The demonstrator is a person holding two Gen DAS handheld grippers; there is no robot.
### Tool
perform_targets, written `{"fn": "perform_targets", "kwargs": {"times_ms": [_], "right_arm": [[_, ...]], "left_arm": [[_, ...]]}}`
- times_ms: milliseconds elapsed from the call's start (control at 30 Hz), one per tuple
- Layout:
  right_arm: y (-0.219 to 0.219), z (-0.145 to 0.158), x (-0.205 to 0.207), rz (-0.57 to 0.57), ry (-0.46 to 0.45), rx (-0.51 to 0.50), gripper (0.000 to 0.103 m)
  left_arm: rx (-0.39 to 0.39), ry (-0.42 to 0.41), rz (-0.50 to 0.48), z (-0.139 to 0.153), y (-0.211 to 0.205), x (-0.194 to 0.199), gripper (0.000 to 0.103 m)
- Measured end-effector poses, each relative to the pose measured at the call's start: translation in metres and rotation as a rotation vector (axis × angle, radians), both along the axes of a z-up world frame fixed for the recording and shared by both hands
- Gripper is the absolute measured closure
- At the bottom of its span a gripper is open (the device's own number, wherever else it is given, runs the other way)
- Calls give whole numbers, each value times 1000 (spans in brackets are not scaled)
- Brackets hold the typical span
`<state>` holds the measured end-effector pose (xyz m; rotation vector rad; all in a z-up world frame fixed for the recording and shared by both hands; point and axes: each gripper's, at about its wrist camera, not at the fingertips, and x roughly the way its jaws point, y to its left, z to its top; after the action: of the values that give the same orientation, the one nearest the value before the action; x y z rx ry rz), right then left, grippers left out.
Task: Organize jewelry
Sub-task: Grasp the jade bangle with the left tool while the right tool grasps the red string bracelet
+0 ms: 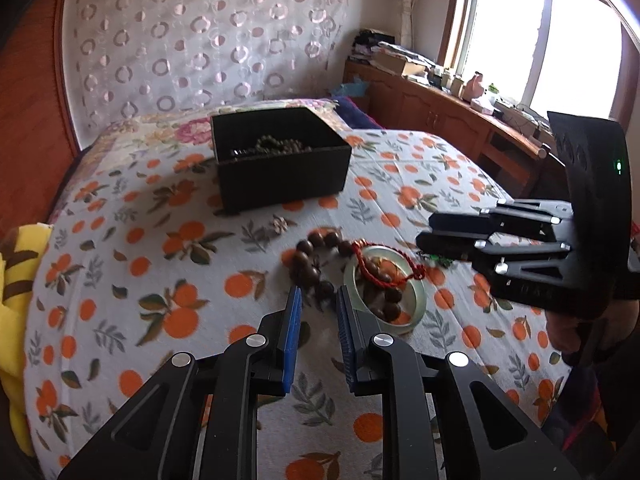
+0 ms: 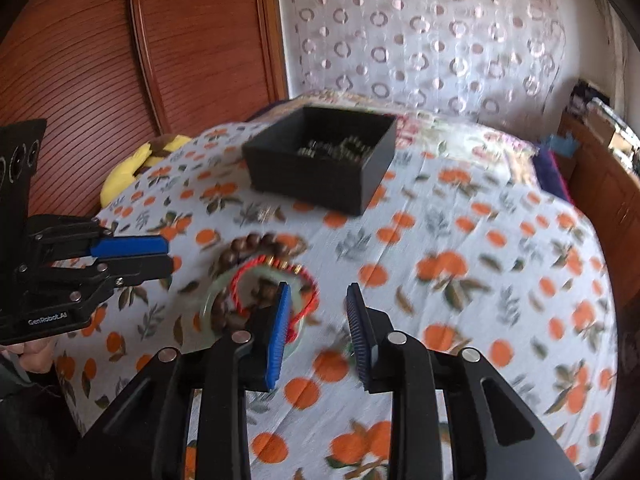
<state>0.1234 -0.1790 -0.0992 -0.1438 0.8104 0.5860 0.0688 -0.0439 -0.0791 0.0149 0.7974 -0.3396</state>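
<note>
Left gripper [image 1: 318, 300] narrow gap, empty; right gripper [image 2: 318, 296] wide, empty; bangle [image 1: 416, 300], beads [image 1: 316, 248] near; box [image 1: 280, 160] far

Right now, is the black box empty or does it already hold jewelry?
Not empty: the lidless black box holds a dark beaded strand on its floor in both views.

Daylight is pouring through the window [image 1: 536, 32] over a cluttered wooden cabinet [image 1: 448, 116]. A ring-patterned curtain [image 1: 200, 36] is hanging behind the bed [image 1: 120, 280], beside a reddish wooden panel [image 2: 120, 60].
</note>
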Motion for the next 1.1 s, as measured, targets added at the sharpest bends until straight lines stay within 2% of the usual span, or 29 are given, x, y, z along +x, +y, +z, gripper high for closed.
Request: {"fn": "perform_targets", "kwargs": {"times_ms": [267, 333, 433, 767, 1100], "right_arm": [[8, -14, -4, 45, 58, -5, 72], [10, -15, -5, 53, 57, -12, 88], [9, -15, -6, 55, 44, -17, 93], [-18, 14, -11, -16, -62, 16, 94], [-39, 18, -12, -59, -78, 21, 94]], "left_arm": [[-4, 13, -15, -4, -8, -1, 86], [-5, 13, -17, -3, -9, 0, 86], [-9, 17, -20, -4, -10, 0, 86], [-22, 28, -43, -4, -21, 10, 86], [-38, 66, -56, -11, -34, 32, 86]]}}
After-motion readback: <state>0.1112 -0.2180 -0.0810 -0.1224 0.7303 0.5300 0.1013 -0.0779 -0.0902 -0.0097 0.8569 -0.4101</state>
